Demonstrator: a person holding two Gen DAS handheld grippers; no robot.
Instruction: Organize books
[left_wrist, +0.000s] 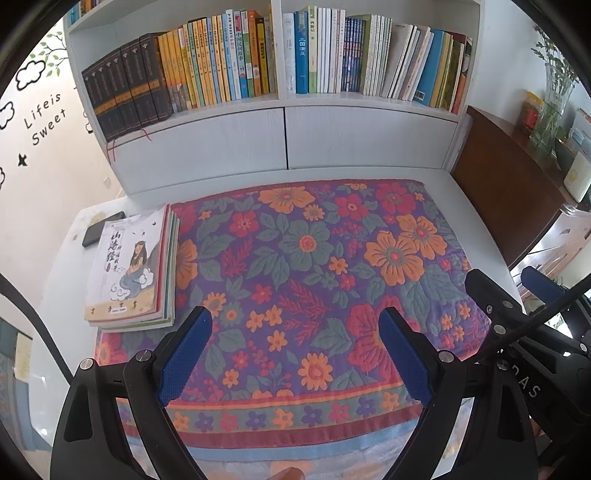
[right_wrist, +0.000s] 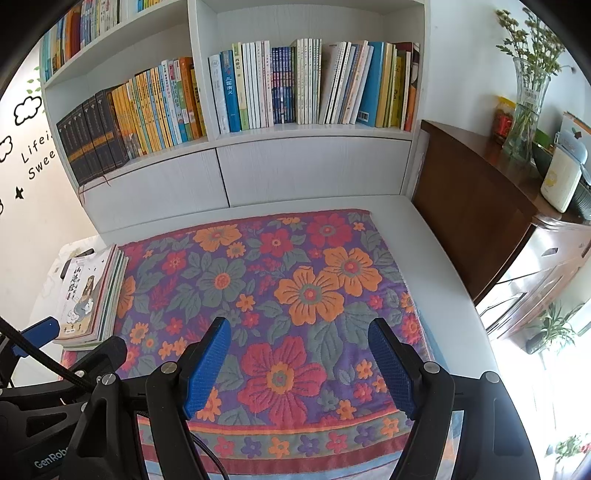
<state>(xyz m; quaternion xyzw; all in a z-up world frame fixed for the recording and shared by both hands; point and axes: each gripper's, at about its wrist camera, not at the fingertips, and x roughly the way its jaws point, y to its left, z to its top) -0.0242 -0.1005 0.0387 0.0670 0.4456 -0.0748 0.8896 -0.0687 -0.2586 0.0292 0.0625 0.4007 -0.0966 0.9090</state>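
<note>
A stack of thin books (left_wrist: 131, 269) lies flat at the left edge of the floral cloth (left_wrist: 314, 266), its top cover white with a seated figure. The stack also shows in the right wrist view (right_wrist: 90, 295). My left gripper (left_wrist: 295, 321) is open and empty, low over the cloth, to the right of the stack. My right gripper (right_wrist: 299, 332) is open and empty over the cloth's middle (right_wrist: 295, 295). The white bookshelf (left_wrist: 284, 103) behind holds two rows of upright books, and shows in the right wrist view (right_wrist: 310, 129) too.
A dark flat object (left_wrist: 101, 229) lies behind the stack. A brown wooden cabinet (right_wrist: 476, 206) stands to the right, bearing a glass vase with stems (right_wrist: 528, 107) and a white container (right_wrist: 561, 181). The white wall at left has decals.
</note>
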